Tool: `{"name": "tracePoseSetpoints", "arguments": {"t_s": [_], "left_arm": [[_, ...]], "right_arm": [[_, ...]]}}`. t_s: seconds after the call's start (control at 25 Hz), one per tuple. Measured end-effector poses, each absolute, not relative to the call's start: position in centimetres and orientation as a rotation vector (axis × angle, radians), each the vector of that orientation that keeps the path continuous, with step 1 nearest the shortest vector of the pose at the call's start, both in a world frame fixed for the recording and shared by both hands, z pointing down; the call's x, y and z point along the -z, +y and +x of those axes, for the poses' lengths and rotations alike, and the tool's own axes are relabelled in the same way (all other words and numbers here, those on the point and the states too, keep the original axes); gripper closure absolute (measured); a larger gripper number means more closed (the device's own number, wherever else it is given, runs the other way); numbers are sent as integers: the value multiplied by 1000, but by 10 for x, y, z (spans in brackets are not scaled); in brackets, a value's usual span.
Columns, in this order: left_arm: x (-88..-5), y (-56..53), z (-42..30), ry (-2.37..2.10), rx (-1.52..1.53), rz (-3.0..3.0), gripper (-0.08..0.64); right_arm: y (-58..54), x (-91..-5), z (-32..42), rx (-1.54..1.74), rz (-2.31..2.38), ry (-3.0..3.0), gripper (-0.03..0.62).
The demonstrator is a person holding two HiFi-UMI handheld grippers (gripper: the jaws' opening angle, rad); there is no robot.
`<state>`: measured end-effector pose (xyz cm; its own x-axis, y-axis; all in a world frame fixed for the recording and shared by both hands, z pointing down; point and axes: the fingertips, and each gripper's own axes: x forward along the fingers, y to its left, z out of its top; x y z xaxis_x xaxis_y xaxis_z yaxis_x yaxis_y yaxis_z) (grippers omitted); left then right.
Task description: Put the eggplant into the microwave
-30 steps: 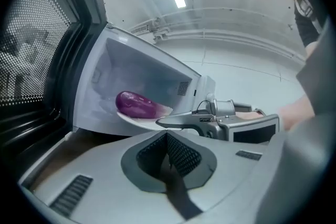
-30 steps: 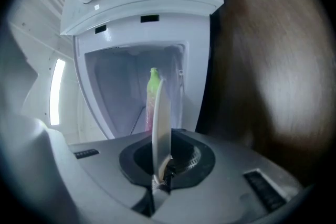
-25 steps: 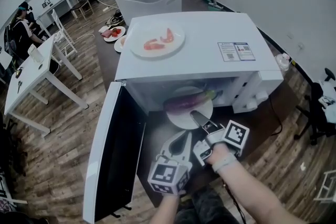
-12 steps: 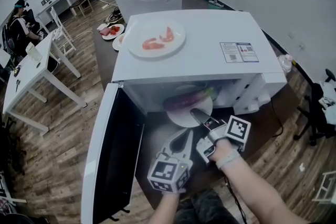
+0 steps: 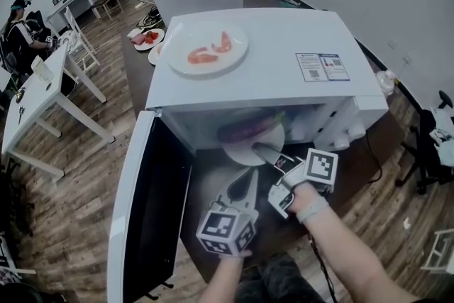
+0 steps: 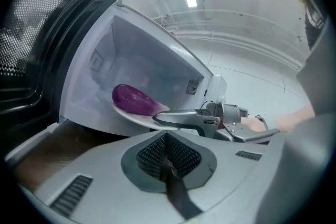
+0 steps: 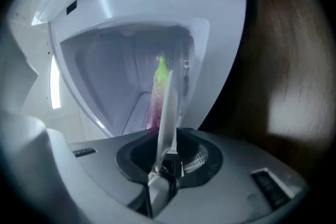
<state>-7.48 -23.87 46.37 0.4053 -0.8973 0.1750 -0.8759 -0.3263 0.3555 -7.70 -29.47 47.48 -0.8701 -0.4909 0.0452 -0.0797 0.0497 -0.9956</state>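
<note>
Bearing illegible label (image 5: 320, 67), microwave (image 5: 284, 39), eggplant (image 6: 134, 100) inside

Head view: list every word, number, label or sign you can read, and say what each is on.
Nothing reads as words.
Sticker on the microwave top: print too small to read.
Left cube marker, on the left gripper: pattern only, no letters.
Right cube marker, on the right gripper, its jaws opening round the plate rim: pattern only.
</note>
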Motion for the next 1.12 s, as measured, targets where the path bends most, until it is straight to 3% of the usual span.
{"name": "tracePoseSetpoints", "arguments": {"t_s": [0.24, 0.56, 0.8, 1.12], "left_arm": [[-465, -244, -80, -1535, 93, 2250, 558], [-464, -251, -83, -1553, 81, 2244, 558], [-464, -257, -85, -1567, 68, 2236, 558], [-466, -262, -86, -1601, 6, 2243, 558]], "right_arm": [[-287, -471, -74, 1784, -578, 2160, 457], [-269, -464, -65, 1647, -560, 2310, 448], [-263, -470, -53, 1290, -791, 2676, 591], [-262, -460, -62, 694, -1027, 3037, 591]]}}
